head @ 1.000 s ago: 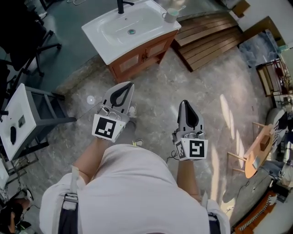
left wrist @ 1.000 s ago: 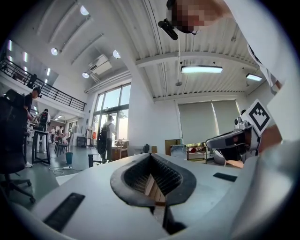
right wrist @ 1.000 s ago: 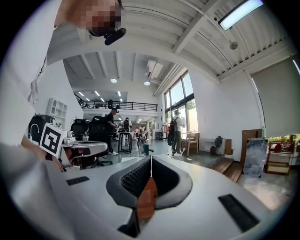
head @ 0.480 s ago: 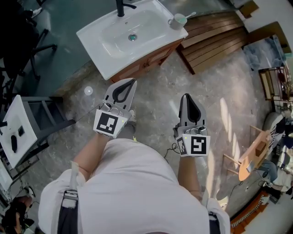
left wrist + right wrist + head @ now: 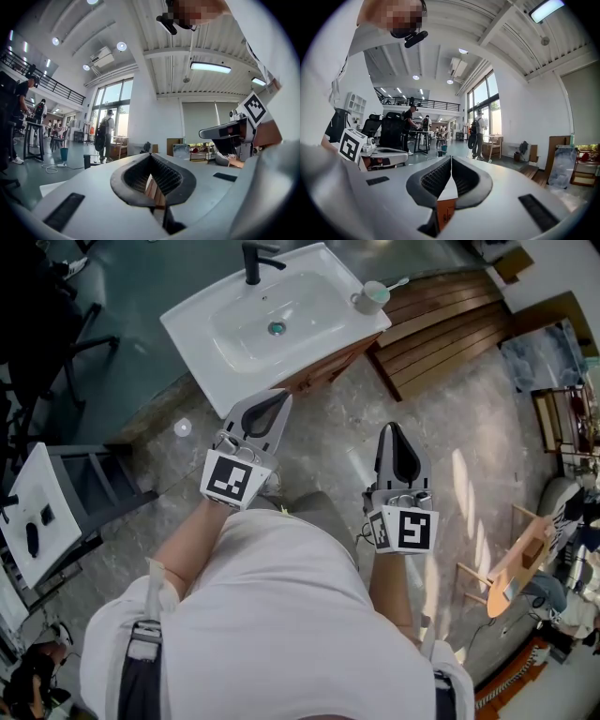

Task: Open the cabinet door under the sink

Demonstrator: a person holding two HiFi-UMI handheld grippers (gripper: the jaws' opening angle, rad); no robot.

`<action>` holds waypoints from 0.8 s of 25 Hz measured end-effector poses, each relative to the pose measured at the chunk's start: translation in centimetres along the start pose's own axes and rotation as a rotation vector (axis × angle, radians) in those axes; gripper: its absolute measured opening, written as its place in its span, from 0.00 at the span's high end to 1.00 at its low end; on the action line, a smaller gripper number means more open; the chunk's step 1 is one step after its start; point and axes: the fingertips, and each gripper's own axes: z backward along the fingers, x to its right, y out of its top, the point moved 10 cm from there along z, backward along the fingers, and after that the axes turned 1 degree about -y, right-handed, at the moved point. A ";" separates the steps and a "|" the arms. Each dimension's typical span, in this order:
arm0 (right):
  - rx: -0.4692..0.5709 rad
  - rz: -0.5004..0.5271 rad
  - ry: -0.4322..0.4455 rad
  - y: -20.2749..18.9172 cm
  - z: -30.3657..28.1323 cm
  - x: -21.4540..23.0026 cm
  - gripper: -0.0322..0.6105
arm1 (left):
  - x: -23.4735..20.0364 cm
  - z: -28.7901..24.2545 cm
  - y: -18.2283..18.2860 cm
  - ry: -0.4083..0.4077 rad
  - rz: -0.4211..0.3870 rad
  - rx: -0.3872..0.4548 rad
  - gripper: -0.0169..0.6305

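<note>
A white sink with a black faucet stands on a brown wooden cabinet. In the head view only a thin strip of the cabinet's front shows under the basin's edge, and its doors are hidden. My left gripper is shut and empty, its tip just short of the sink's front edge. My right gripper is also shut and empty, over the stone floor further right and back. Wood of the cabinet shows through the loop of the left gripper. The right gripper frames the cabinet too.
A cup holding a toothbrush sits on the sink's right corner. A slatted wooden platform lies right of the cabinet. A white table on a grey frame stands at the left, a round wooden stool at the right.
The person has stepped closer to the sink. Both grippers moved forward, the left one up to the basin's front edge. Both stayed shut.
</note>
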 end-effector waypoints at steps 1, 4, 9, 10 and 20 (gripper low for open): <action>0.004 0.002 0.002 0.0 -0.4 0.5 0.90 | 0.0 -0.5 0.1 0.003 -0.003 0.001 0.96; 0.010 -0.001 0.026 0.0 -1.9 2.2 0.90 | 0.3 -2.0 0.1 0.020 -0.011 0.003 0.96; 0.004 0.001 0.117 -0.6 -5.3 4.6 0.90 | 0.0 -4.3 -0.1 0.120 0.005 -0.004 0.96; -0.001 0.005 0.136 -0.6 -5.9 5.2 0.90 | -0.1 -4.7 0.0 0.141 0.004 -0.004 0.96; -0.087 0.048 0.211 -4.3 -10.5 8.8 0.90 | -0.6 -9.2 -3.1 0.219 -0.023 -0.041 0.96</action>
